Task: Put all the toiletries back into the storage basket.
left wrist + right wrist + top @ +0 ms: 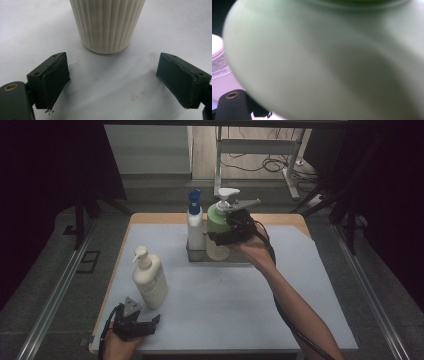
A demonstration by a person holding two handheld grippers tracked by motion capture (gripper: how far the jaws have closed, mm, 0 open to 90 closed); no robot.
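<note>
The work looks about two-thirds done: the green pump bottle [218, 232] stands in the grey rack [196, 254] beside the blue-capped spray bottle [195, 220], with the right gripper [229, 231] clamped on its body (so not yet let go). The cream ribbed bottle [150, 279] remains on the mat, well in front of the rack, just ahead of the left gripper [148, 324], whose jaws stand apart and empty.

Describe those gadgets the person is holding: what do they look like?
Each hand carries a black two-jaw gripper: the left gripper and the right gripper. Both bear a grey three-cornered plate on top and trail a black cable. The jaws are blocky with flat dark pads. Forearms are bare, without sleeves.
</note>
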